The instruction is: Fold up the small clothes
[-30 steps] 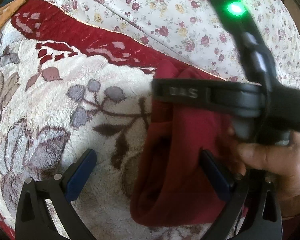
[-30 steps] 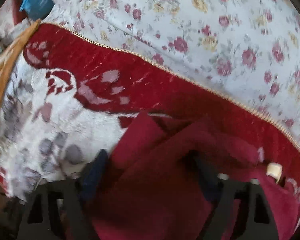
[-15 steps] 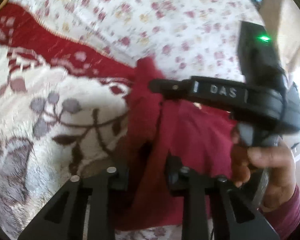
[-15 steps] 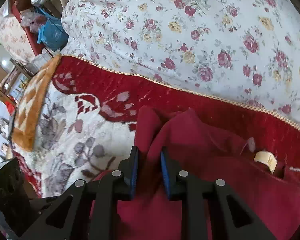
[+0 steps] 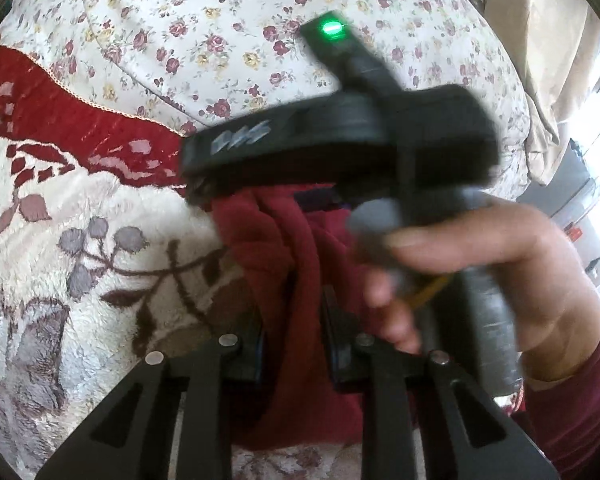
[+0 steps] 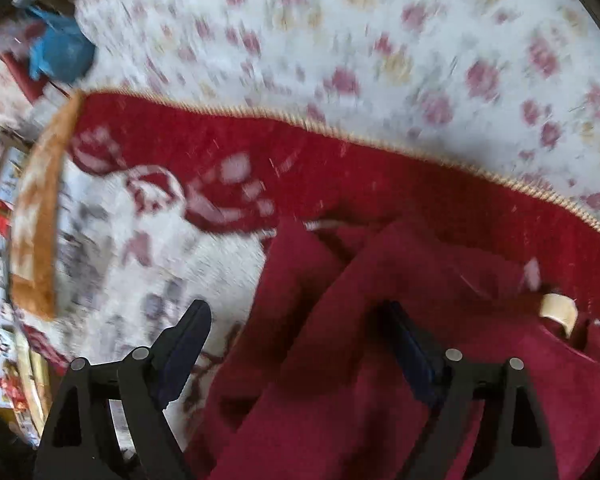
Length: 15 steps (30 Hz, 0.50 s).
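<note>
**Maroon garment on plush blanket, both grippers over it**

Maroon fleece garment (image 5: 284,248) lies bunched on a plush blanket (image 5: 80,208), cream pile with grey-brown leaf and berry motifs and a deep red border. A gold braided edge (image 6: 400,148) trims that border. Beyond it runs a white bedsheet (image 5: 204,12) printed with small pink and yellow roses.

Left gripper (image 5: 292,340): fingers drawn close together with a fold of the garment pinched between them; cloth rises from the grip in a ridge. Just beyond, the right gripper's black body fills the left wrist view, green light (image 5: 331,28) lit, held by the person's right hand (image 5: 480,276), maroon sleeve at the wrist. This part is motion-blurred.

Right gripper (image 6: 296,344): fingers spread wide, nothing clamped. One finger sits over bare blanket, the other over the garment; folds of the cloth lie between them. Whether the pads touch the fabric, cannot tell. A cream label (image 6: 558,312) shows at the garment's far right edge.

Room, right wrist view, blurred: orange-patterned blanket edge (image 6: 36,216) at left, a blue bag (image 6: 58,54) past the bed's corner, cluttered items along the left rim. Left wrist view: beige curtain (image 5: 548,52) at upper right, bright light behind.
</note>
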Each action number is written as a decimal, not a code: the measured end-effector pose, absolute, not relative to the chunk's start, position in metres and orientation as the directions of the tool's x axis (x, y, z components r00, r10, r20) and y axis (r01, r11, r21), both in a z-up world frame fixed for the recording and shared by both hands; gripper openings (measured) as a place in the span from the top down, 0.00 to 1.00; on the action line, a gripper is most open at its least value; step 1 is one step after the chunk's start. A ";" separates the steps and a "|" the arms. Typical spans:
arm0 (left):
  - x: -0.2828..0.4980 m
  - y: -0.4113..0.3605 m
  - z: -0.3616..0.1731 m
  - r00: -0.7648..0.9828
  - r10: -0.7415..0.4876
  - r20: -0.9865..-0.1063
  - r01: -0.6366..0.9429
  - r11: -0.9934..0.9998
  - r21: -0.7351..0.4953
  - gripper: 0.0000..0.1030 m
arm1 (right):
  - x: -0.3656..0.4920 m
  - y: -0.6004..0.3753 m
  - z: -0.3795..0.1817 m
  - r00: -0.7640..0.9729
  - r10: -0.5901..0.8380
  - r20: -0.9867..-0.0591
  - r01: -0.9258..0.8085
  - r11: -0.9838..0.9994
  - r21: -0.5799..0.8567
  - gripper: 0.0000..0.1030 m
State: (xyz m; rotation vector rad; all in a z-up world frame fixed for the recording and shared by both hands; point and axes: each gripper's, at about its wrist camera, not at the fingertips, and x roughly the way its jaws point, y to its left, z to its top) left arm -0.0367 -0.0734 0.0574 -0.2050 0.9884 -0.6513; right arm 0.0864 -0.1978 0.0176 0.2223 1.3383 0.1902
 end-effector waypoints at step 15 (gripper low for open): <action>-0.039 -0.079 0.056 0.370 -0.589 -0.718 0.429 0.794 -0.430 0.79 | 0.056 -0.224 0.032 0.344 0.318 -0.883 -0.079 0.947 0.311 0.54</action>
